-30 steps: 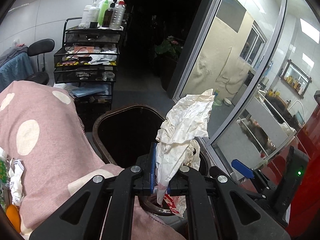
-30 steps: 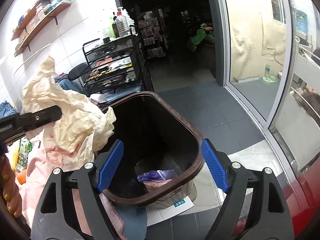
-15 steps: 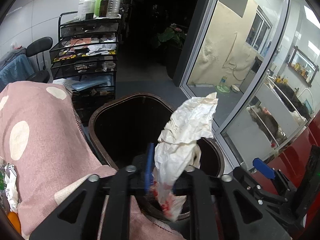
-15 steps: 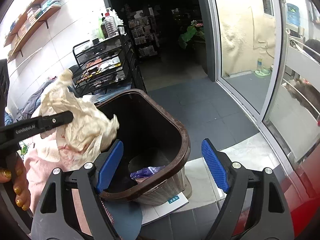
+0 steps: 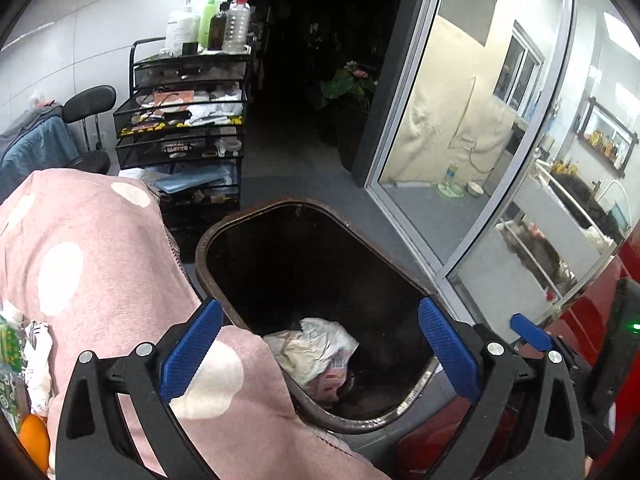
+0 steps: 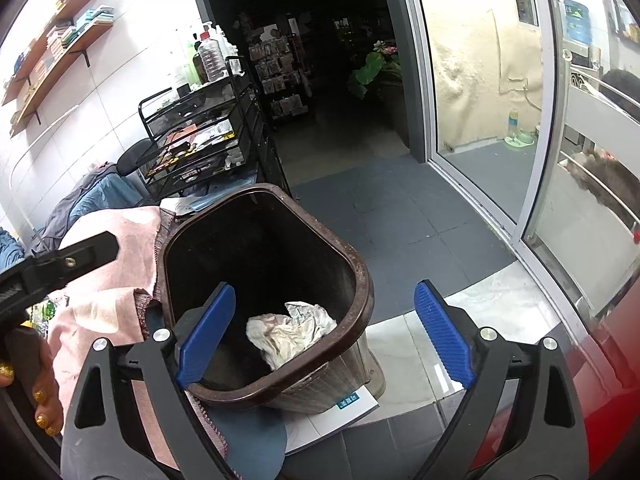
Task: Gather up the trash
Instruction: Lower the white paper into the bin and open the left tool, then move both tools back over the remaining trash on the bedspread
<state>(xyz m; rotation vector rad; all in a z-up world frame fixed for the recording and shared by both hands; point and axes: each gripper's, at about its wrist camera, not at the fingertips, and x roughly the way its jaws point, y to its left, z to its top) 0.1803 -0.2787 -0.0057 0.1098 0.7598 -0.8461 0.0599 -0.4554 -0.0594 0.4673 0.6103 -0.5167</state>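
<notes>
And the left gripper (image 5: 320,344) had just swung its jaws wide, nothing between them, letting go over the bin! The right gripper (image 6: 324,336) had been widening too, spread and empty, hovering alongside. Below, the crumpled paper (image 6: 292,332) lay inside the brown bin (image 6: 360,264), dropped home. Beyond stood the wire cart (image 5: 184,120).

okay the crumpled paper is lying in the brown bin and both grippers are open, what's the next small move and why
Probably draw the left gripper back from the brown bin toward the clutter on its left. Its jaws have just been opening and nothing is between them; the crumpled paper lies inside the bin. Wrappers beside the pink polka-dot cloth look like remaining trash.
</notes>
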